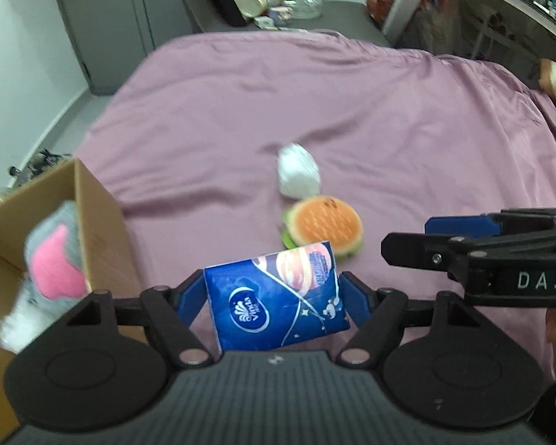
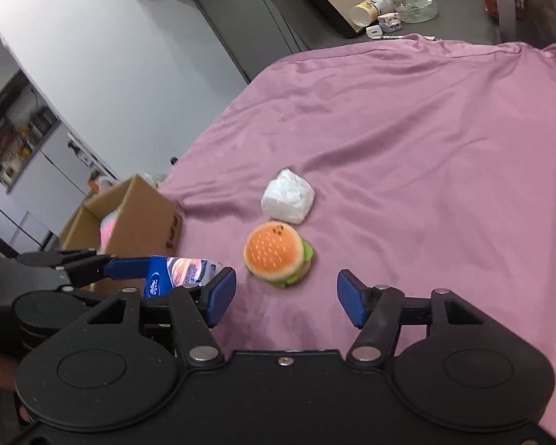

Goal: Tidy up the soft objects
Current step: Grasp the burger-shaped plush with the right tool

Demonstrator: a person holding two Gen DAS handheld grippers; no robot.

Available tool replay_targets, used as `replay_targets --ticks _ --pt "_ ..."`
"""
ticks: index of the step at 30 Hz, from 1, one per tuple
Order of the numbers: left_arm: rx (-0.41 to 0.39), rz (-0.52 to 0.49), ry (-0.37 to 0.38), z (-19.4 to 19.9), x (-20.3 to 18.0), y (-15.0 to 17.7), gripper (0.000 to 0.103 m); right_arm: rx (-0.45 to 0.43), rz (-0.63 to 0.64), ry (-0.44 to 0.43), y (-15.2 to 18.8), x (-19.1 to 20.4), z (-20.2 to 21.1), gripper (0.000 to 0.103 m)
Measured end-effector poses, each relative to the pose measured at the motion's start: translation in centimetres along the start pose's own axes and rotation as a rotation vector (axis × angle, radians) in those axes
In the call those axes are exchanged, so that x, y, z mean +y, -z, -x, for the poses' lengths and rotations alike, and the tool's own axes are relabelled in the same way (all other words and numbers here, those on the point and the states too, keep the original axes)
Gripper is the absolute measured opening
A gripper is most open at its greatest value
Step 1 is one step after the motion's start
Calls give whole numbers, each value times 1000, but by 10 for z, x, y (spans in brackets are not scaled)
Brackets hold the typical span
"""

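Clamping the tissue pack (image 1: 278, 293), the left gripper (image 1: 274, 296) has the cardboard box (image 1: 100, 230) at nine o'clock; the right gripper (image 2: 285, 296) gapes empty.

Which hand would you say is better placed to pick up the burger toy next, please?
Probably the right. The right gripper is open and empty, with the burger toy just ahead of its fingers. The left gripper is shut on the blue tissue pack.

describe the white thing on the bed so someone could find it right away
On the purple bedsheet, look right of the cardboard box. The white crumpled bundle lies just beyond the burger plush. It is the only plain white, unprinted item there.
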State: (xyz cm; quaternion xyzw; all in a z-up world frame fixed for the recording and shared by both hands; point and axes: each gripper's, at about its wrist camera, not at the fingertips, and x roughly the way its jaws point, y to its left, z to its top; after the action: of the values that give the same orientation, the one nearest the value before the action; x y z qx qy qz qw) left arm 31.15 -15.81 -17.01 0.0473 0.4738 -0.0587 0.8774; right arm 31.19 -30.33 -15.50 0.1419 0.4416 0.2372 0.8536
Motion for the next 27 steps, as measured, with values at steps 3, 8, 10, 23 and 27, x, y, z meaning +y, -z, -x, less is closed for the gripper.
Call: replay_targets --ticks 3,8,10,23,27 --pt "-38 9 -13 5 1 -7 75 -5 -8 -8 -8 -3 -6 61" --pt "-80 55 -8 12 10 -12 75 -7 -37 -40 -18 -14 -19 61" --pt "-92 67 -3 14 14 -13 75 2 -1 -56 -19 -14 -27 65" --pt "-139 134 0 24 32 -16 75 91 107 -27 -13 10 -74 45" --pt "-146 147 10 29 36 -14 75 84 109 1 -13 14 -69 30"
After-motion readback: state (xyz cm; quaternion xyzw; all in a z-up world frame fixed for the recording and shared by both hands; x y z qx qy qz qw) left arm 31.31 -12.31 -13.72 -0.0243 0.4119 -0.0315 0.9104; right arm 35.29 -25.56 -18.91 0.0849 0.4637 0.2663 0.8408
